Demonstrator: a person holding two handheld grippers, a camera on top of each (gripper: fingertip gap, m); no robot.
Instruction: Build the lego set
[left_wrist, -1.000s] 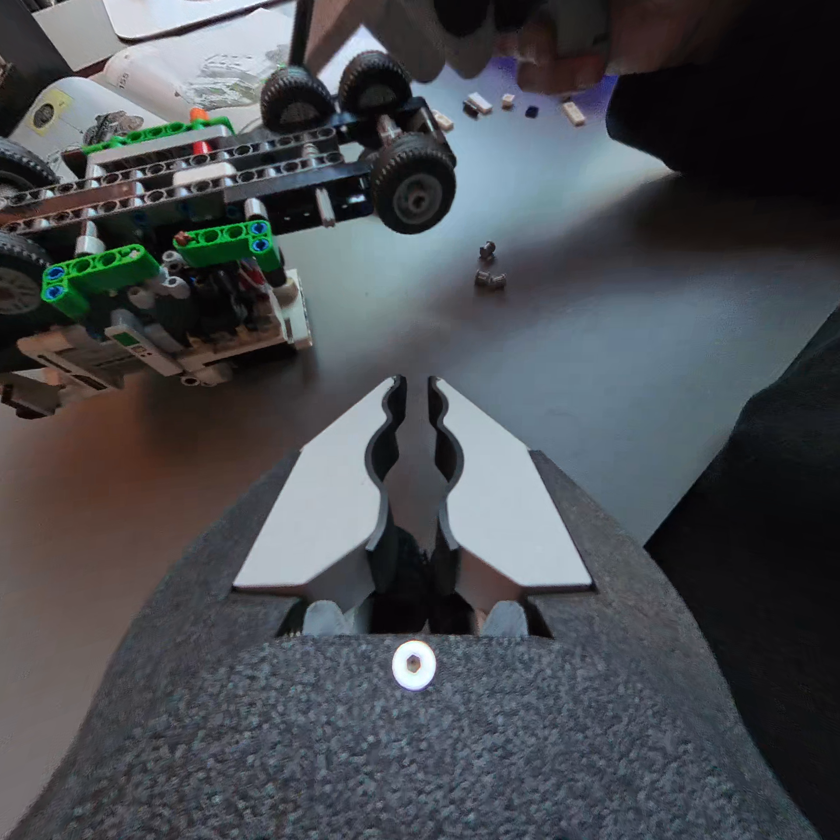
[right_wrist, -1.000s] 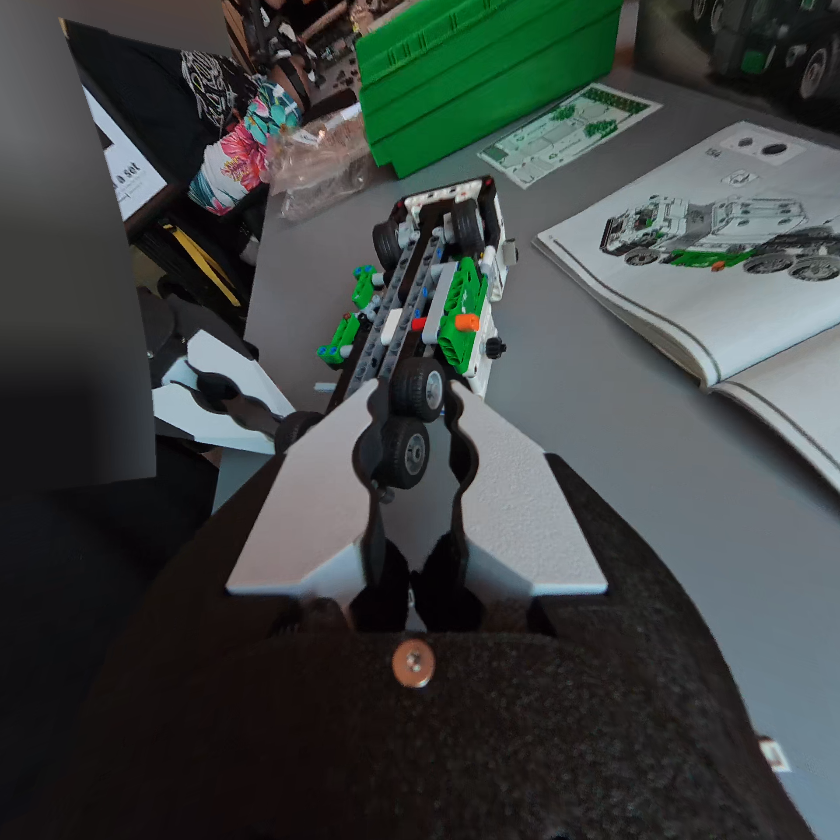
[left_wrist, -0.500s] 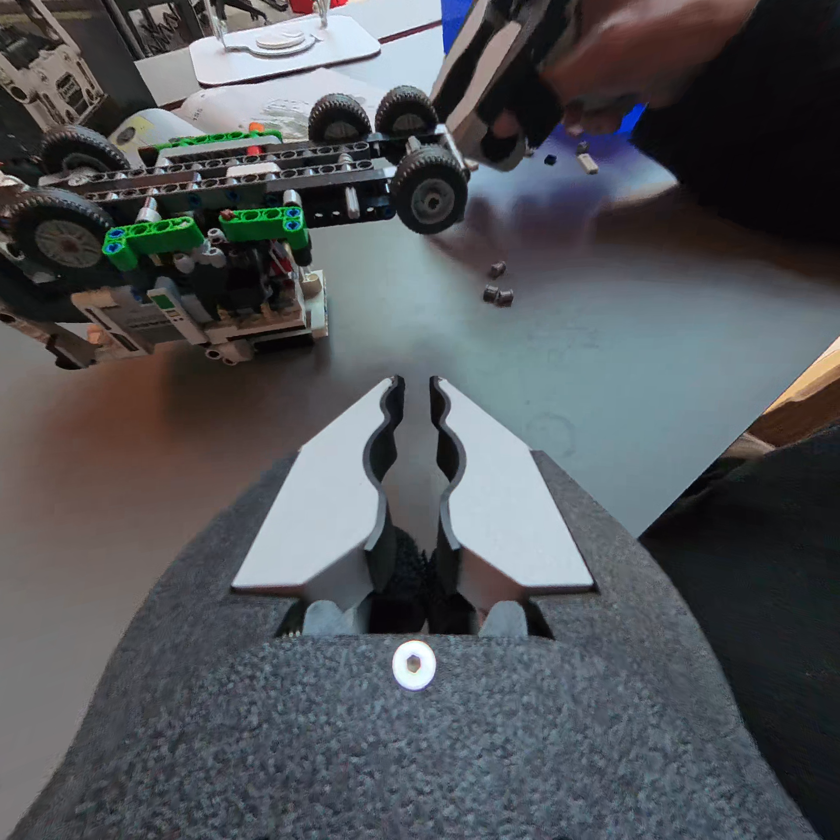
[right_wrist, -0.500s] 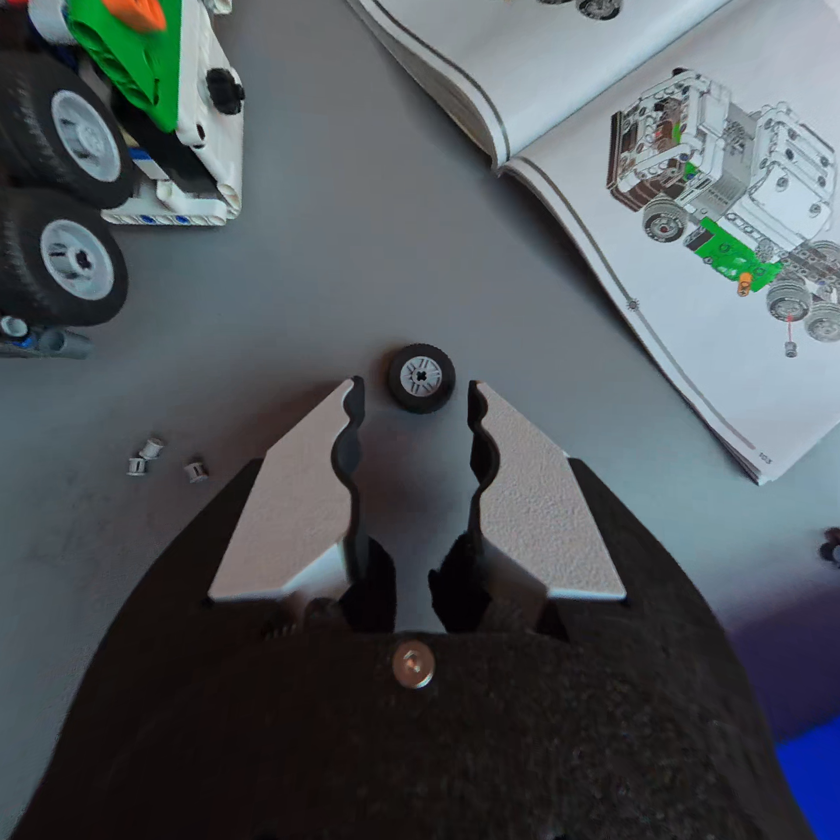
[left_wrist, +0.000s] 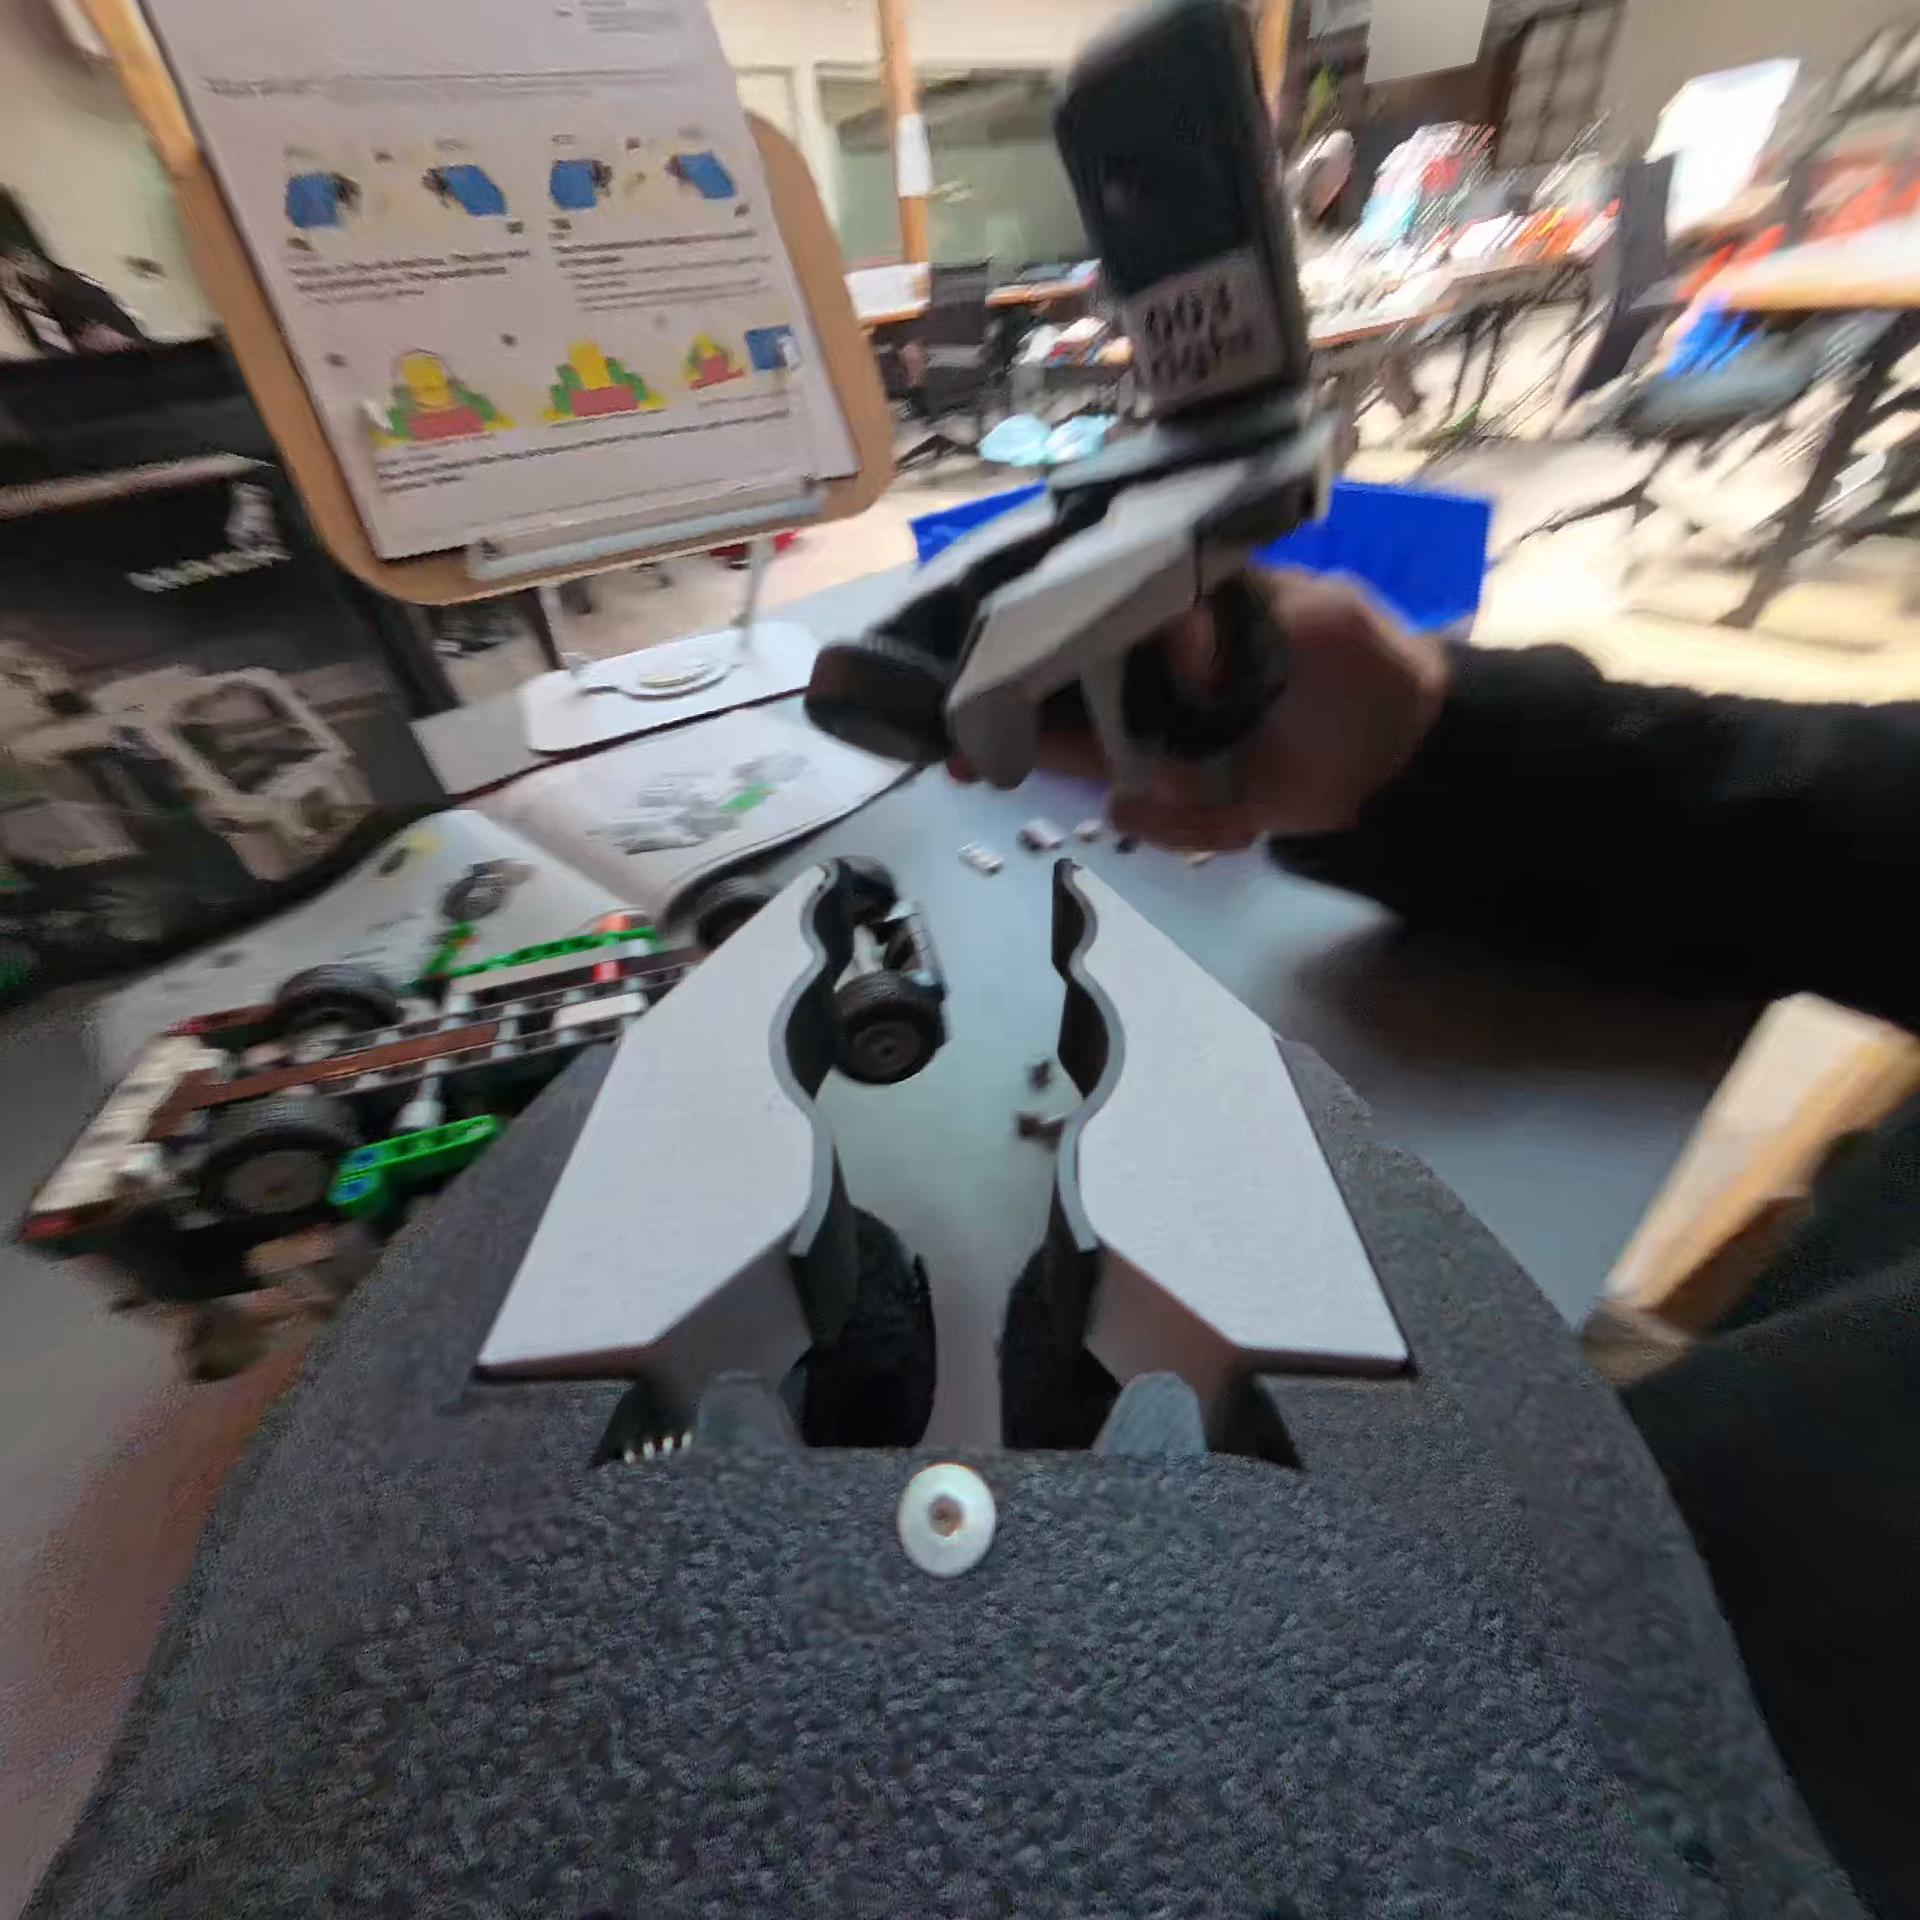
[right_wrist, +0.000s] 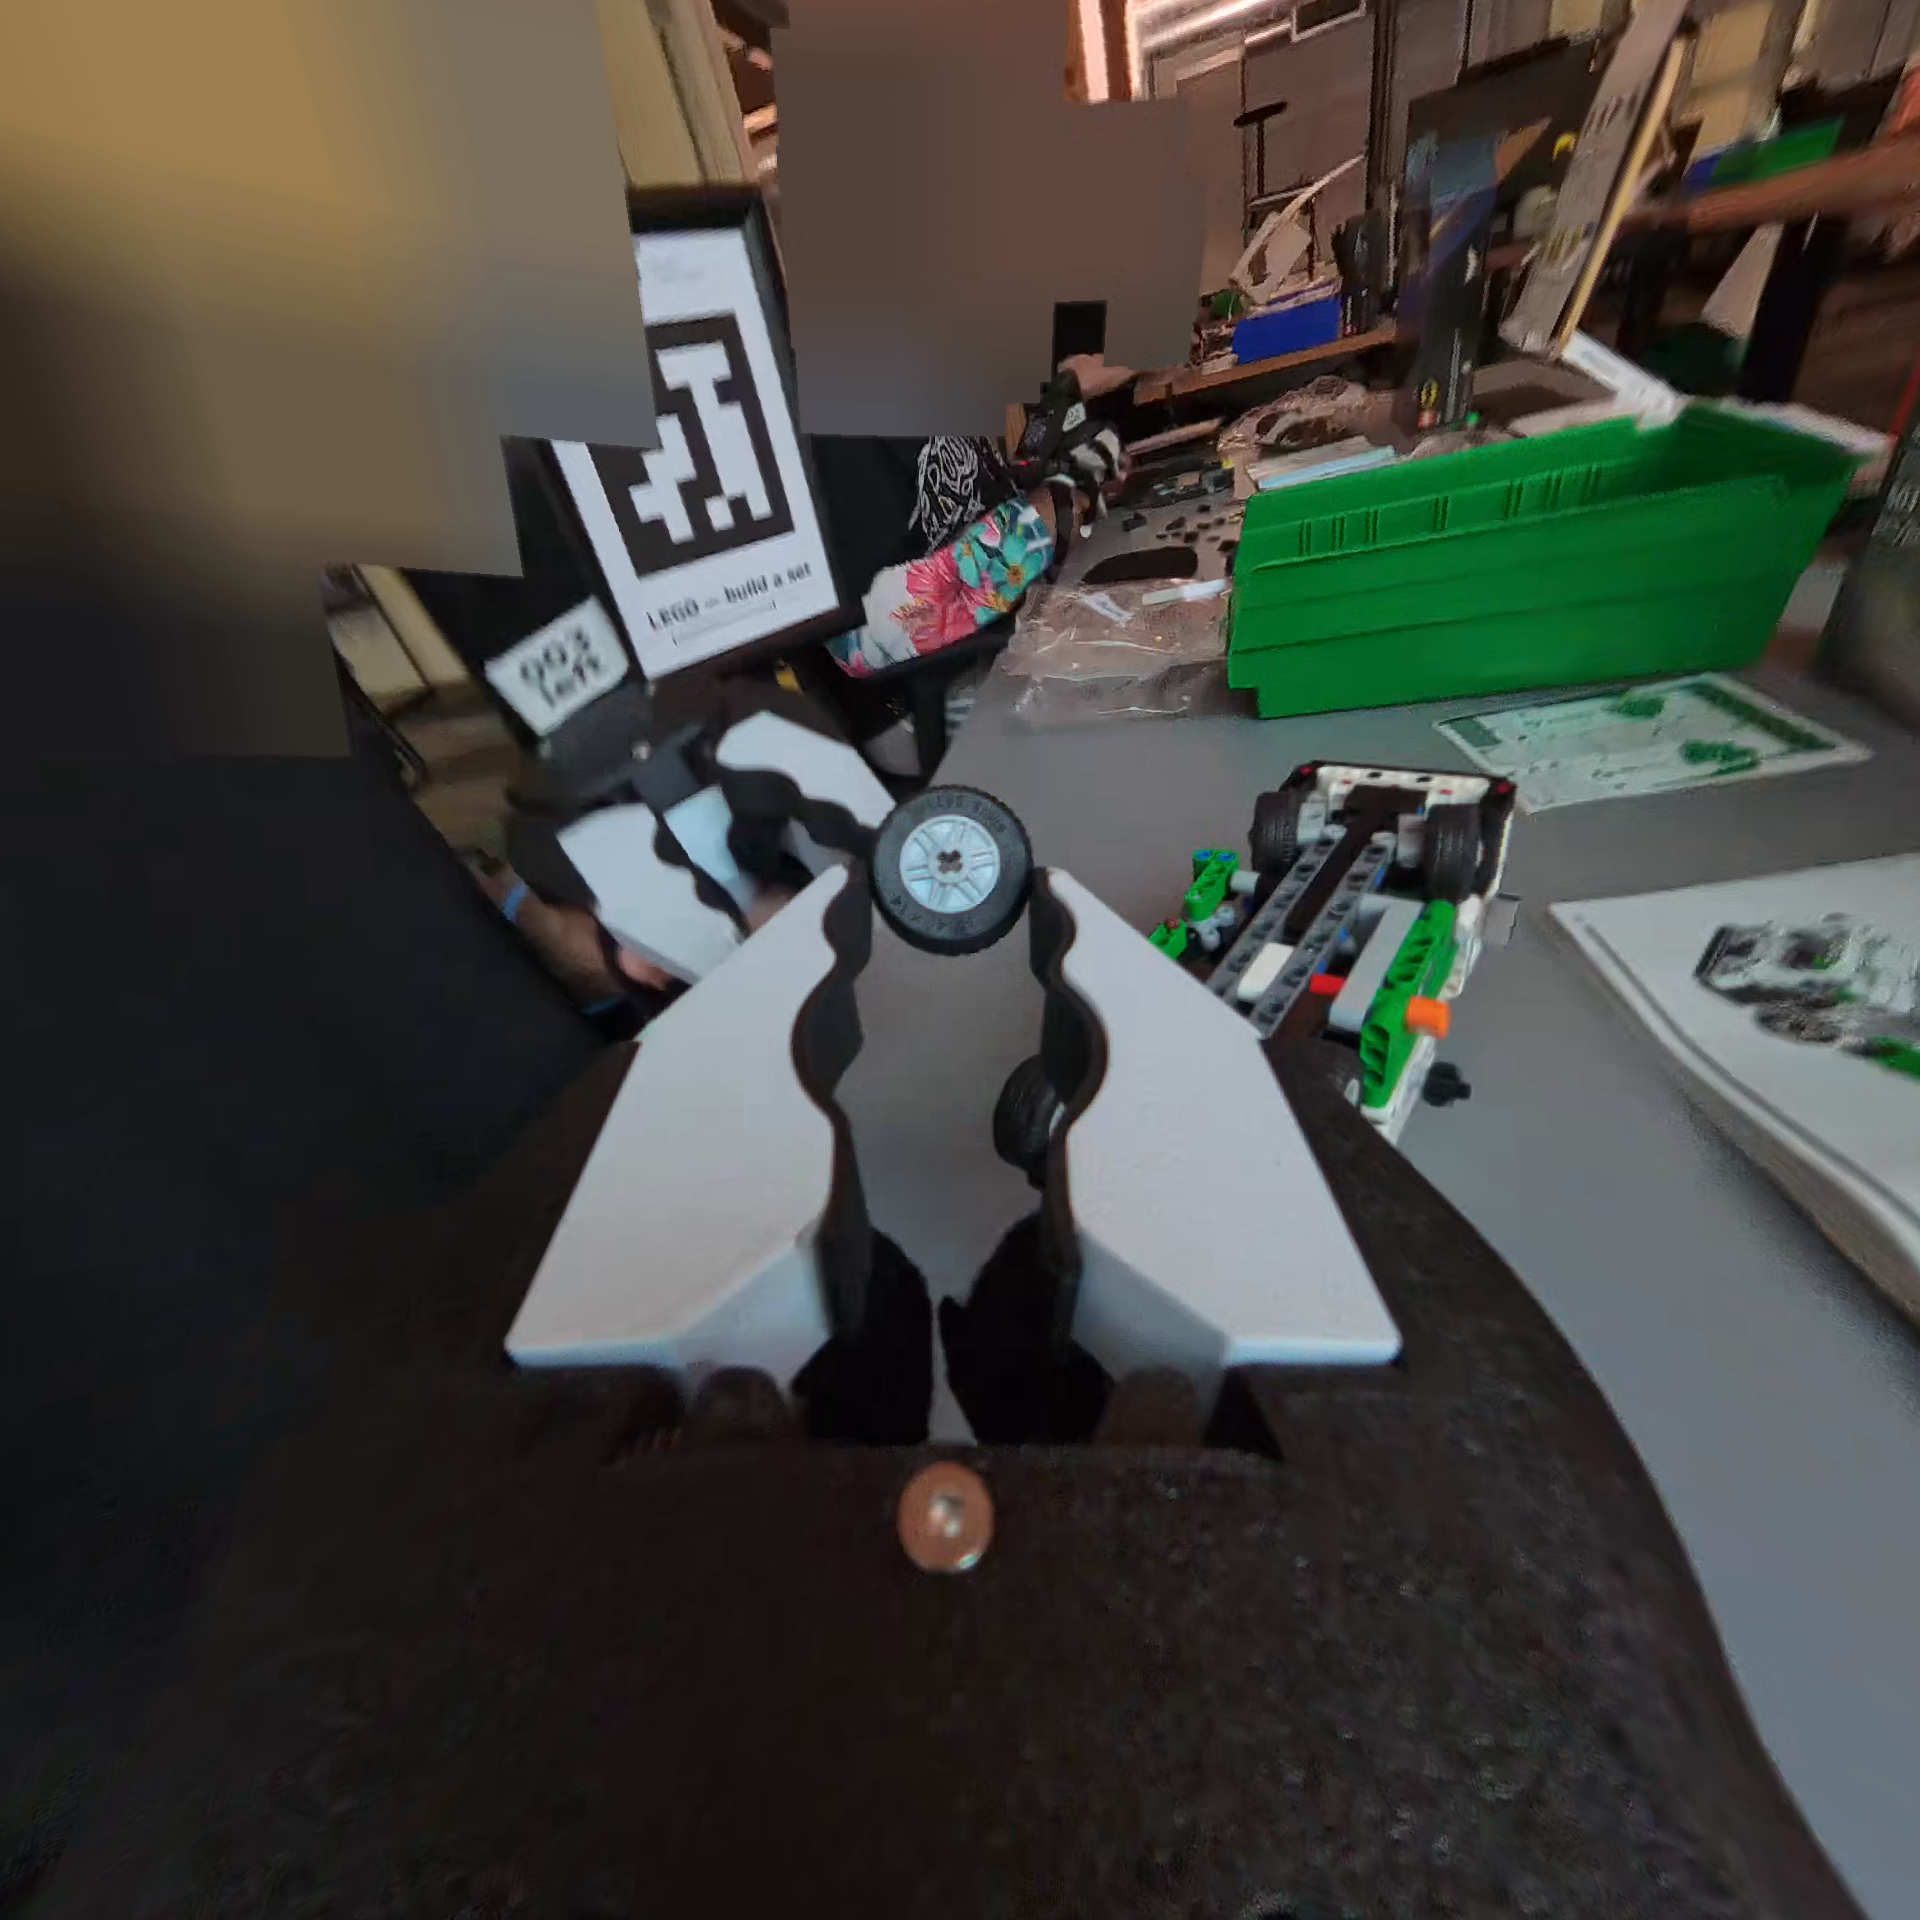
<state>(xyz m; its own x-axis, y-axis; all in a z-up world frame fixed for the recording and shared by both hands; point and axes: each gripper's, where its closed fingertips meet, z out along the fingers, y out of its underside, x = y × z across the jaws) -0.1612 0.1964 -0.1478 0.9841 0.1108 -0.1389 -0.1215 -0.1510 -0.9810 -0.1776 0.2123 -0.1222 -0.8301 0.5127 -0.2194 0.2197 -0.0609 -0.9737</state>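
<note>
Your right gripper (right_wrist: 948, 883) pinches a small black rubber tyre on a grey plastic hub (right_wrist: 951, 871) at its tips: light, grippy, best held across the tread. Your left gripper (left_wrist: 940, 883) gapes empty. Only its view shows loose grey pins (left_wrist: 1039, 1101) beyond; the half-built white-and-green truck (right_wrist: 1361, 925) lies right of the pinch.
</note>
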